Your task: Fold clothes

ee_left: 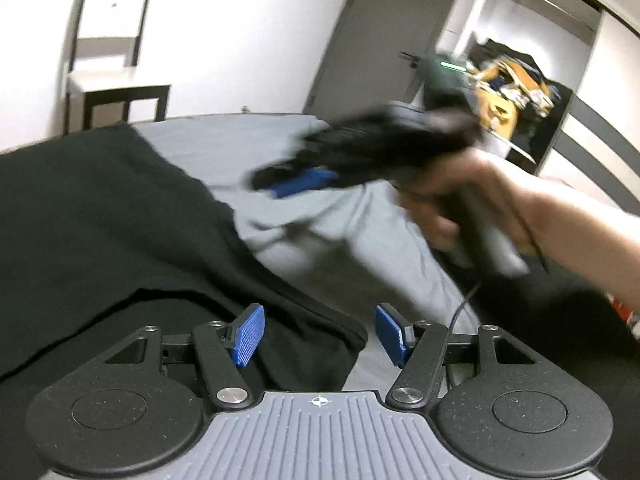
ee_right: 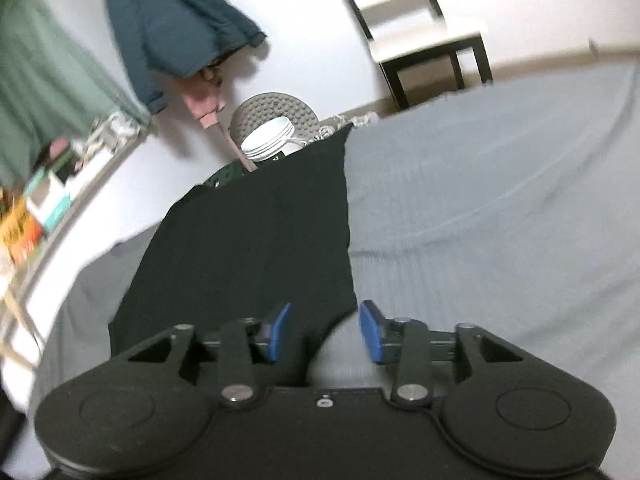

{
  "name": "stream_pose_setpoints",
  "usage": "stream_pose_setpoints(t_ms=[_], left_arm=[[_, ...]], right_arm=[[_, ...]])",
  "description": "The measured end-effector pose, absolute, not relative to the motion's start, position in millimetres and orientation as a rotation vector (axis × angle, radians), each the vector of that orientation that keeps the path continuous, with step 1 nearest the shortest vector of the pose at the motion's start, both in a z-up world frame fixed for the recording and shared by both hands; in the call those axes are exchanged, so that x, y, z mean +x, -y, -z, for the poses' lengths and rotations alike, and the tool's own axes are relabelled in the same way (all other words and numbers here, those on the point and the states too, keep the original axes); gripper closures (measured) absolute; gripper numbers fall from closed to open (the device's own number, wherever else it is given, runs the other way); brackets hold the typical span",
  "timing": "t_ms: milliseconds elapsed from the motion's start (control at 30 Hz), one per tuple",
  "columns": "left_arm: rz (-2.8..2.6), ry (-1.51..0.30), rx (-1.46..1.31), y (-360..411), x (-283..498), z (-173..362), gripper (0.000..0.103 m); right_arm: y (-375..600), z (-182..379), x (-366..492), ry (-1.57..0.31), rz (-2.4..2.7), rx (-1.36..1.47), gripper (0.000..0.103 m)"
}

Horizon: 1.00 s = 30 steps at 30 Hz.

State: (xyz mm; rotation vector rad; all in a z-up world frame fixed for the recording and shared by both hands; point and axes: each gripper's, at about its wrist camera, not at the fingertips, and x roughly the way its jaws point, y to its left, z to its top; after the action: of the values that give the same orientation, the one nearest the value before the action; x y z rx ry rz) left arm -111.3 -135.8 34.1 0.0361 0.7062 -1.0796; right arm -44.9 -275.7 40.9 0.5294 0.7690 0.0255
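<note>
A black garment [ee_left: 100, 216] lies spread over the grey bedsheet [ee_left: 340, 232], filling the left of the left wrist view. My left gripper [ee_left: 318, 334] hovers open over its lower edge, nothing between the blue pads [ee_left: 249, 334]. In the same view a hand holds my right gripper [ee_left: 296, 184], blurred, above the sheet on the right. In the right wrist view the black garment [ee_right: 256, 240] runs as a long strip away from me. My right gripper [ee_right: 325, 330] stands open above its near right corner, where cloth meets the sheet [ee_right: 500, 208].
A dark-legged chair [ee_left: 116, 80] stands by the white wall past the bed, the chair [ee_right: 432, 40] also showing in the right wrist view. A pile of yellow and dark clothes [ee_left: 512, 92] sits at the right. A blue jacket [ee_right: 176, 20] hangs on the wall; a white tub [ee_right: 268, 140] stands beyond the bed.
</note>
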Motion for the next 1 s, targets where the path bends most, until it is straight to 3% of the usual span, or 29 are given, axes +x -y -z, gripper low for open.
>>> stream_pose_setpoints(t_ms=[100, 200, 467, 533, 600, 633, 767, 867, 1000], left_arm=[[1.099, -0.703, 0.072, 141, -121, -25, 0.041], [1.113, -0.765, 0.119, 149, -125, -15, 0.041], [1.144, -0.829, 0.247, 145, -134, -13, 0.04], [1.148, -0.834, 0.26, 143, -135, -14, 0.04], [1.145, -0.845, 0.257, 141, -135, -16, 0.04], [1.138, -0.849, 0.249, 141, -134, -17, 0.04], [1.088, -0.843, 0.242, 137, -128, -24, 0.04], [0.985, -0.774, 0.243, 115, -115, -41, 0.04], [0.687, -0.732, 0.131, 51, -73, -61, 0.04]], right_arm=[[278, -23, -24, -0.789, -0.019, 0.554, 0.071], [278, -11, -16, -0.787, -0.031, 0.565, 0.093], [260, -22, -29, -0.784, 0.055, 0.337, 0.095], [261, -24, -26, -0.789, 0.05, 0.348, 0.091], [262, -29, -26, -0.796, 0.061, 0.375, 0.073], [261, -33, -27, -0.79, 0.078, 0.365, 0.069], [238, -59, -35, -0.723, 0.062, 0.281, 0.063], [212, -79, -43, -0.689, -0.01, 0.211, 0.049], [174, -91, -50, -0.694, -0.128, 0.149, 0.047]])
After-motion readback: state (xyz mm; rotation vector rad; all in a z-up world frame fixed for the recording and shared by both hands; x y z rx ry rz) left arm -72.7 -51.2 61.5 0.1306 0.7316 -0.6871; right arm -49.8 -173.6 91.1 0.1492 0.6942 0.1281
